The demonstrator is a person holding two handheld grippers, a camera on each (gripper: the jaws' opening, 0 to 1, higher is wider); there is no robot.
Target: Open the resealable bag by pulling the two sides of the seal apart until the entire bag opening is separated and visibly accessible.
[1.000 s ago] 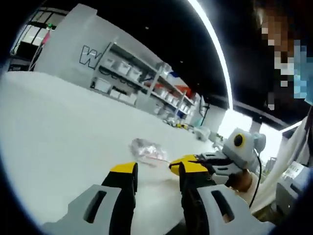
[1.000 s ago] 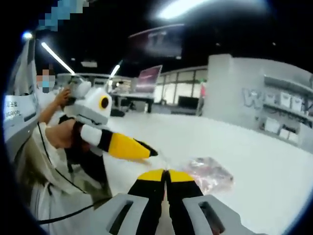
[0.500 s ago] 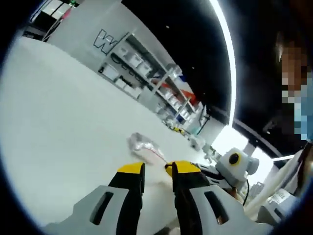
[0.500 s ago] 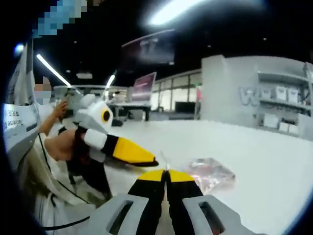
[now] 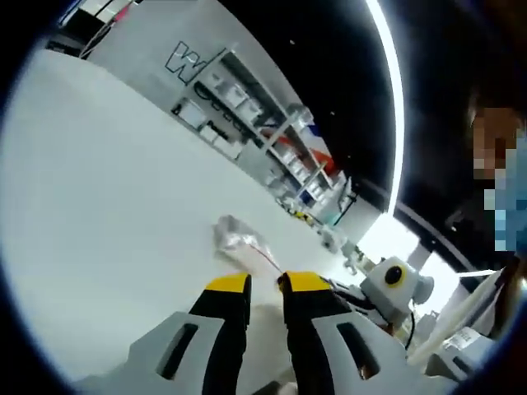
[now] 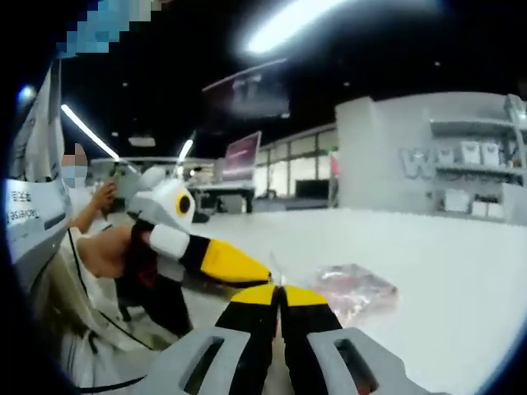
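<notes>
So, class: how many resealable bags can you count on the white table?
1. The resealable bag lies on the white table, just beyond the tips of the left gripper; in the right gripper view it sits just right of the right gripper.

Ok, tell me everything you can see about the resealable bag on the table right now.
The resealable bag is a small, crumpled pouch of clear, glossy plastic with reddish contents showing through. It lies flat on the white table, its near edge drawn toward the right gripper, whose jaws look closed, seemingly on a thin strip of it. The left gripper sits just short of the bag, jaws slightly apart. Whether the seal has parted is unclear.
</notes>
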